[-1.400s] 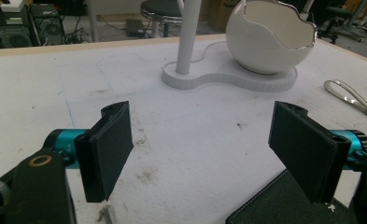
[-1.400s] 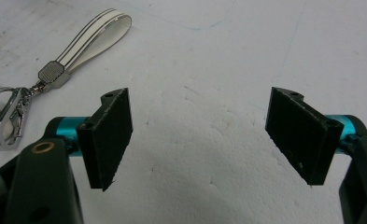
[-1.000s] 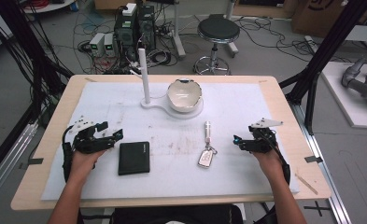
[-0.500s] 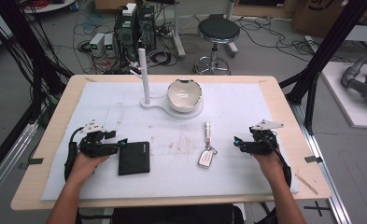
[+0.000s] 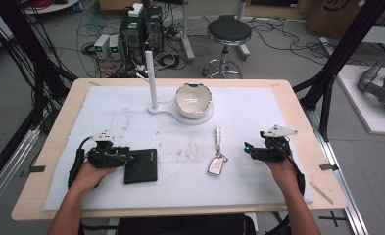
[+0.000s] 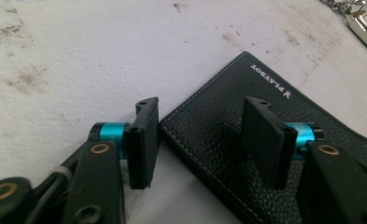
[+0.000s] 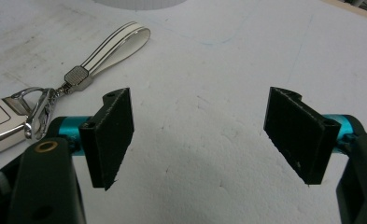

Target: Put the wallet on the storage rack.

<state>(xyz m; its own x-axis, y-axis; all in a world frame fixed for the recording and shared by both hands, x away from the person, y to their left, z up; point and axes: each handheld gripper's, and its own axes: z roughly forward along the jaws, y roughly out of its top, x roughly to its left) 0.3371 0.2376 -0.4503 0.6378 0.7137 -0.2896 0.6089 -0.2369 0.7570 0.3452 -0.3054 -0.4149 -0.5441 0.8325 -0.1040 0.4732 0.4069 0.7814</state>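
My left gripper [image 6: 197, 140] has just been closing, jaws straddling the near left edge of the black wallet [image 6: 246, 140] flat on the white mat [image 5: 278, 112], not yet pinching; right gripper [image 7: 204, 135] wide, empty.

White bowl [image 5: 193, 99] on white stand base beside upright post [image 5: 152, 78]; key fob [image 5: 215, 165] with striped strap [image 7: 110, 44] mid-mat — stool [image 5: 228, 32], PC towers [image 5: 141, 27], cables on floor behind table [image 5: 298, 112].
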